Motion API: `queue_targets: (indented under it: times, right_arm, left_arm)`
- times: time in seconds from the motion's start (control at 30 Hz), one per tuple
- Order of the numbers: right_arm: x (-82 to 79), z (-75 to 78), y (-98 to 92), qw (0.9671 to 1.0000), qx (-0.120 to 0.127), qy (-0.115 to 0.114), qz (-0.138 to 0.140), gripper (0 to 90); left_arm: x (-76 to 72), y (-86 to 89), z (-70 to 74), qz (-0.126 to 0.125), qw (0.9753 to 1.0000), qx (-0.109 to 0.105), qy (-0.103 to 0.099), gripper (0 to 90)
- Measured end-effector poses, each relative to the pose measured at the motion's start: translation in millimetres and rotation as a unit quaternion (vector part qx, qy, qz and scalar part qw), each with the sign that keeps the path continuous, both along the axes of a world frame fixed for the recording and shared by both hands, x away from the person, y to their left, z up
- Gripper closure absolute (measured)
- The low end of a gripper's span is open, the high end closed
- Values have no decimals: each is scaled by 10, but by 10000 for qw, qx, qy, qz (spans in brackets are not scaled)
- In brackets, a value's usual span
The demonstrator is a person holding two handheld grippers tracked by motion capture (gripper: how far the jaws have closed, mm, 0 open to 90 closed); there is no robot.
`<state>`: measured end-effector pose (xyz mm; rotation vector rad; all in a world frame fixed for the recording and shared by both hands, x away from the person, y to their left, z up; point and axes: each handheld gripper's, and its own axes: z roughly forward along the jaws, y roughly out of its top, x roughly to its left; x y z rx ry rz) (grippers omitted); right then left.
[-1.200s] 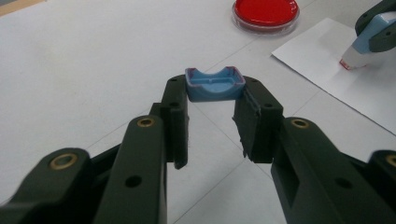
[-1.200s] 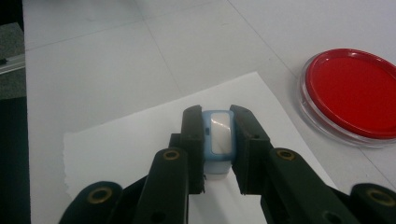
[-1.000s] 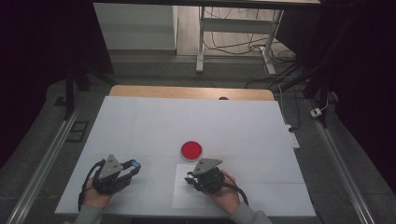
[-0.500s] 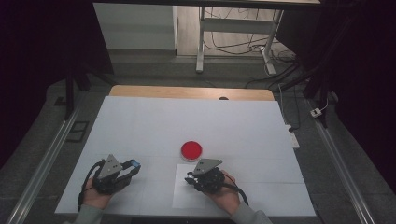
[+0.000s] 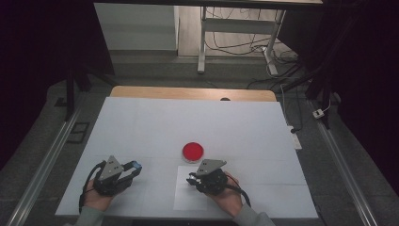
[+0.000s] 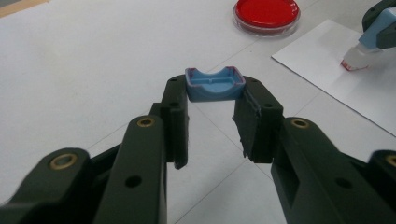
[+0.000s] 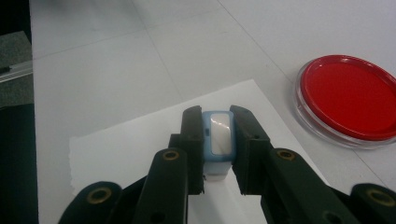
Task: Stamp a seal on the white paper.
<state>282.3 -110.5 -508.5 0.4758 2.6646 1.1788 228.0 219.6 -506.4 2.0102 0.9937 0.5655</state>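
A round red dish with a clear rim (image 5: 193, 151) (image 6: 266, 13) (image 7: 351, 98) sits mid-table. Just in front of it lies a white paper sheet (image 5: 188, 197) (image 6: 345, 88) (image 7: 126, 144). My right gripper (image 5: 192, 180) (image 7: 217, 116) is shut on a small light-blue stamp (image 7: 218, 135) (image 6: 373, 42), held upright with its red-stained white foot touching the sheet. To the left, my left gripper (image 5: 134, 166) (image 6: 215, 89) is shut on a blue cap (image 6: 215, 86) (image 5: 136, 165), pinched by its sides at the fingertips just above the table.
The white table (image 5: 141, 127) spreads wide behind the dish, with a wooden strip (image 5: 188, 93) along its far edge. Metal rails (image 5: 42, 165) run down both sides. Beyond stand a desk frame and cables (image 5: 244, 42) on the floor.
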Motion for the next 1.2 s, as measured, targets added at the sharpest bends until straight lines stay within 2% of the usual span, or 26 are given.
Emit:
queue_targets:
  times: [0.13,0.47,0.53,1.2]
  right_arm:
    - [12,2,-13,9999,91,130,13,754]
    - [-7,116,-61,9995,323,-47,-7,754]
    - [-5,140,-76,9990,440,-26,-31,754]
    - [52,278,-221,9956,915,-1,-197,754]
  left_arm:
    - [1,5,0,-3,10000,-8,-2,660]
    - [2,6,0,-6,10000,-9,-2,660]
    - [2,4,-1,-2,10000,-5,-3,660]
    - [4,0,-4,-16,10000,13,5,660]
